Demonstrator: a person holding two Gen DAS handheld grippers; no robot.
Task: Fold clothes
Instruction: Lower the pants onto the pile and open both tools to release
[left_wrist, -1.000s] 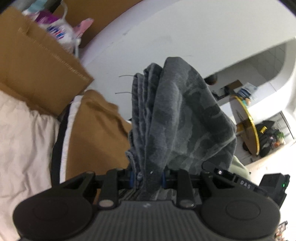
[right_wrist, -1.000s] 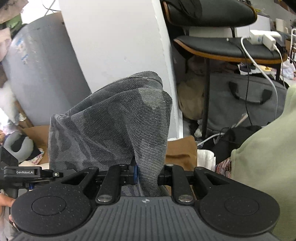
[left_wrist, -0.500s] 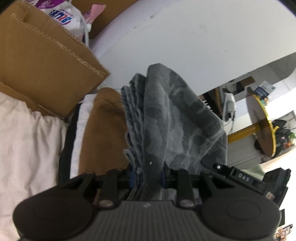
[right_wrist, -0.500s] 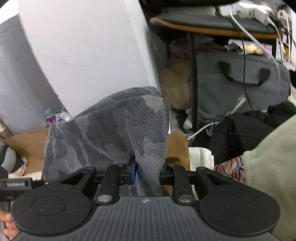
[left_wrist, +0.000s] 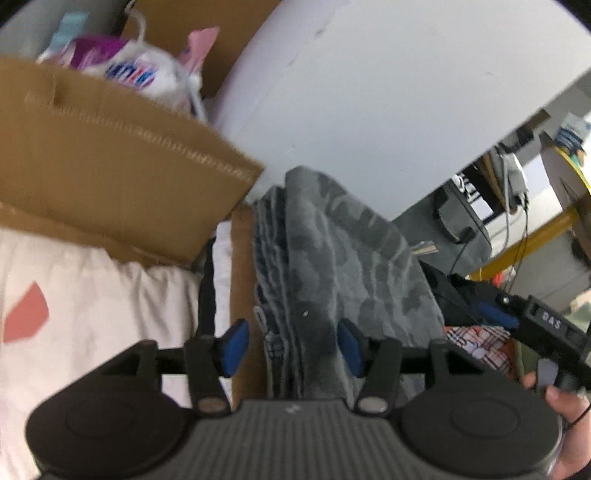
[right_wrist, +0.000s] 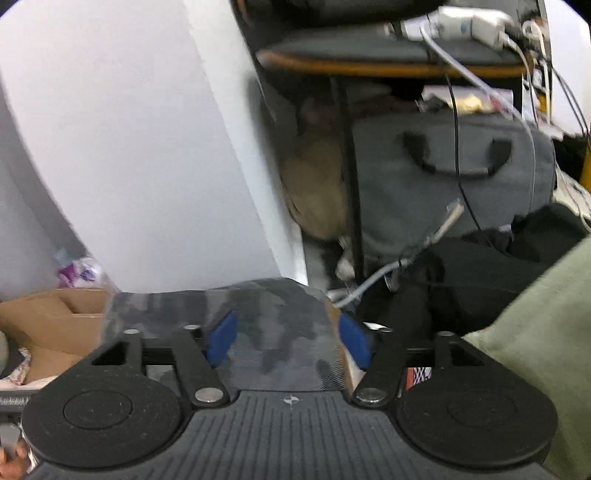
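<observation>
Both hand-held grippers, left (left_wrist: 291, 345) and right (right_wrist: 288, 338), are opening around blurred grey camouflage cloth (left_wrist: 343, 266), its lower part hidden.

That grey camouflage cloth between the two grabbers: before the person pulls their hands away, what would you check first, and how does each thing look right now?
1. Left gripper letting go: ok, jaws opening, left pad clear of the grey camouflage garment.
2. Right gripper letting go: ok, jaws opening, garment lying loose between the pads.
3. Garment set down on the brown garment: ok, it appears to rest there.
4. Folded layers lined up: cannot tell, only stacked edges show on one side.
5. Fabric free of the fingers: cannot tell, the picture is blurred.
6. Cardboard box clear of the stack: ok, beside it.
</observation>
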